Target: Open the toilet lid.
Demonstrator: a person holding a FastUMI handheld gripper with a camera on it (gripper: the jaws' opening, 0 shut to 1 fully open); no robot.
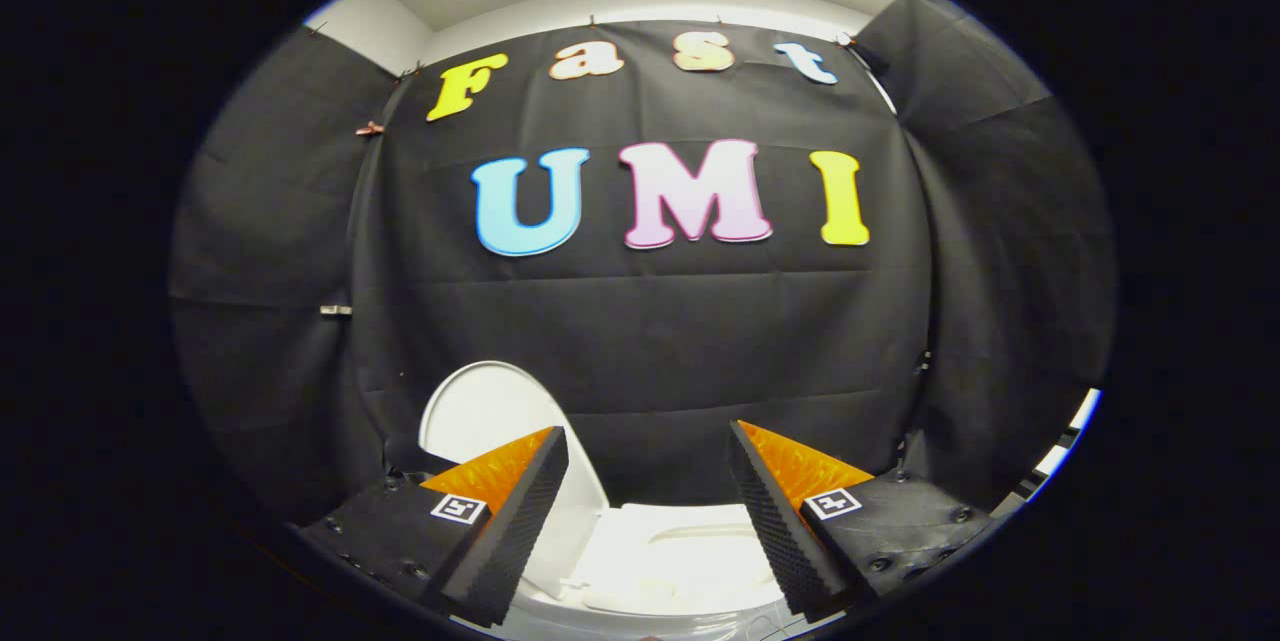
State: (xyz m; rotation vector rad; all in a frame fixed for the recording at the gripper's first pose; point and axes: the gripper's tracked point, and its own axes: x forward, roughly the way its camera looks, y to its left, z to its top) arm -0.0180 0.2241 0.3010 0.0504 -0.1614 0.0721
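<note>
The gripper [648, 481] is hanging with its fingers spread wide apart, gripping nothing, and open room is lying between them. At ten o'clock the raised toilet lid [490, 416] is blocking passage; the toilet seat [680, 561] is lying below.

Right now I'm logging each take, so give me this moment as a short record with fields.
lid: toilet lid raised upright, standing at the side of the bowl, behind one finger
seat: toilet seat down, bare, seen between the fingers
gripper: gripper open, fingers spread apart, holding nothing, above the toilet
backdrop: black cloth wall beyond the toilet
task state: lid looks open
</note>
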